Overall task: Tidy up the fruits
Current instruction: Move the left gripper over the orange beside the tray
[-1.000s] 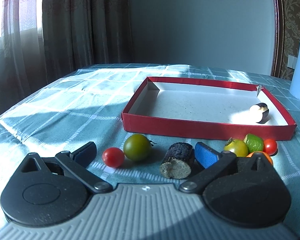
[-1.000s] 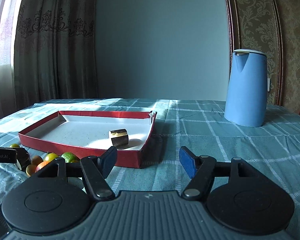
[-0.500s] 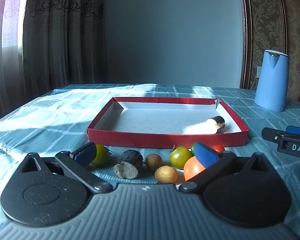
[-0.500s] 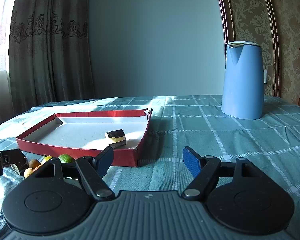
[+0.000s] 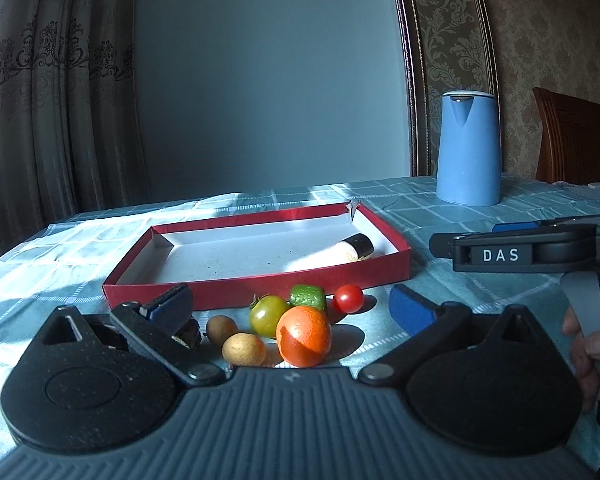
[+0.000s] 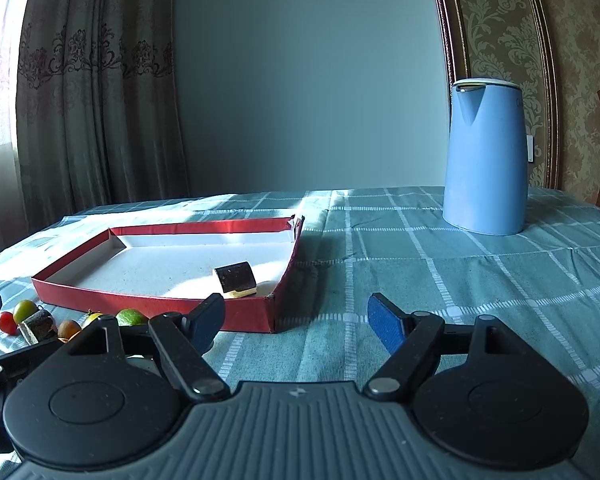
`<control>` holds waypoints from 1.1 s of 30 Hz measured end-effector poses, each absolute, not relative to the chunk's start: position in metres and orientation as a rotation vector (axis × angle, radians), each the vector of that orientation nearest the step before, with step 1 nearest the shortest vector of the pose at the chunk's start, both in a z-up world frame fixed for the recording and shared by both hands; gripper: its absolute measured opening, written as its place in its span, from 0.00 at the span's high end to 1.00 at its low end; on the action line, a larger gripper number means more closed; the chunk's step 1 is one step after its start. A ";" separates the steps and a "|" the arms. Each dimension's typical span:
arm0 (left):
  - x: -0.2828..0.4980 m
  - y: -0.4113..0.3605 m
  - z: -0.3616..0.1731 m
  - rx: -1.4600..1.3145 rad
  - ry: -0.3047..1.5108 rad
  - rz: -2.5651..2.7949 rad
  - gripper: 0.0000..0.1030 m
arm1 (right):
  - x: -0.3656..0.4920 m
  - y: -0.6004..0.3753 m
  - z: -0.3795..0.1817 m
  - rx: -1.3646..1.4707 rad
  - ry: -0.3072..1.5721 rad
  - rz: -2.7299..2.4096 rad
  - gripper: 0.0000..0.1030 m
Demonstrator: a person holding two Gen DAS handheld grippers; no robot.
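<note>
- In the left wrist view the left gripper (image 5: 292, 306) hangs low over the fruit, wide open with nothing held; its left finger (image 5: 168, 308) sits at lower left, partly hiding a dark chunk (image 5: 190, 334).
- Between the fingers, near the bottom centre, lie two brown fruits (image 5: 244, 348), a green tomato (image 5: 269, 315), an orange (image 5: 304, 336), a green piece (image 5: 308, 297) and a red tomato (image 5: 349, 298), all on the counter (image 5: 60, 248) just in front of the red tray (image 5: 260, 280).
- The orange looks the likeliest pick: I would centre the fingers on it and close gently, since it touches the green tomato and may roll.
- The tray at mid-frame holds one dark piece (image 5: 356, 246) at its right end; lift clear of the front wall before releasing.
- At the right of the frame the right gripper (image 6: 296, 318) waits, open and empty, over bare cloth, with a blue kettle (image 6: 486, 156) well behind.
</note>
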State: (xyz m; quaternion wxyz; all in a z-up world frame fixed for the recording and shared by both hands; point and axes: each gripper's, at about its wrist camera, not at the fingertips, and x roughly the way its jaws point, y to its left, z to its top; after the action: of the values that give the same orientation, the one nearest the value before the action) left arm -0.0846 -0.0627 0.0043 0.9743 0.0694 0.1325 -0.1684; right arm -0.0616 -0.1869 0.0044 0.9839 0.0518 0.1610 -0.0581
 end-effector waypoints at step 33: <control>-0.059 -0.085 -0.005 0.183 0.413 -0.482 0.16 | -0.061 -0.187 0.005 0.120 0.324 -0.099 0.24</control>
State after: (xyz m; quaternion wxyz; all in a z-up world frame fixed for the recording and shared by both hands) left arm -0.0589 -0.0853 -0.0050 0.9459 0.0898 0.2030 -0.2366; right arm -0.0609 -0.1867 0.0049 0.9839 0.0596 0.1613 -0.0494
